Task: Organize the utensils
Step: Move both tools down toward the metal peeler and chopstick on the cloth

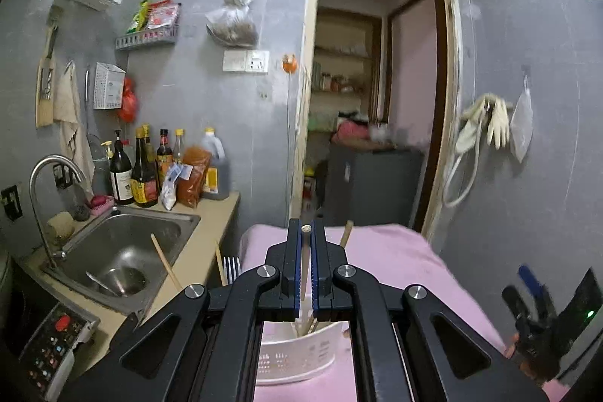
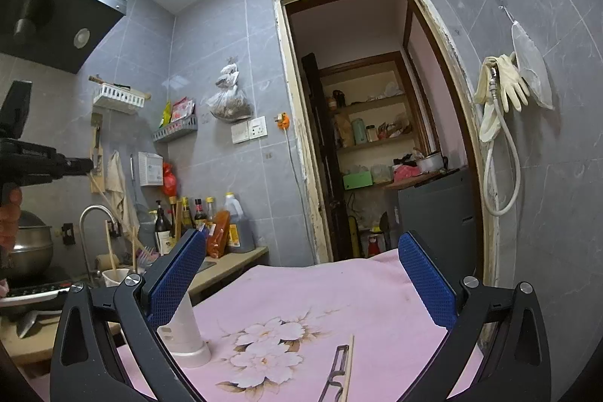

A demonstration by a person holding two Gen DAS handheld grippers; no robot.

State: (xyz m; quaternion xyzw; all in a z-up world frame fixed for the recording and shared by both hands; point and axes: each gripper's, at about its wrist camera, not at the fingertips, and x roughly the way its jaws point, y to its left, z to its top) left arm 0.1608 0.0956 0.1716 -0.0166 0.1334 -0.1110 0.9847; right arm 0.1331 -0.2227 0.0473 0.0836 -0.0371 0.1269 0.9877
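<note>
In the left wrist view my left gripper (image 1: pixel 306 251) is shut on a wooden chopstick (image 1: pixel 305 262) that stands upright between the blue pads, its tip just above the fingertips. Right below it sits a white slotted utensil holder (image 1: pixel 297 356) on the pink cloth, with more chopsticks (image 1: pixel 166 262) and a fork (image 1: pixel 231 268) leaning out to the left. My right gripper (image 2: pixel 301 277) is open above the pink cloth with nothing between its fingers. On the cloth in front of it lie a single chopstick (image 2: pixel 350 364) and a dark metal utensil (image 2: pixel 337 368). The left gripper (image 2: pixel 75 164) shows at the far left of the right wrist view.
A steel sink (image 1: pixel 124 251) with a tap lies left of the table, and bottles (image 1: pixel 143 172) stand behind it. A white cylinder on a base (image 2: pixel 184 330) stands on the flowered pink cloth (image 2: pixel 320 289) by my right gripper's left finger. An open doorway (image 2: pixel 377 138) is ahead.
</note>
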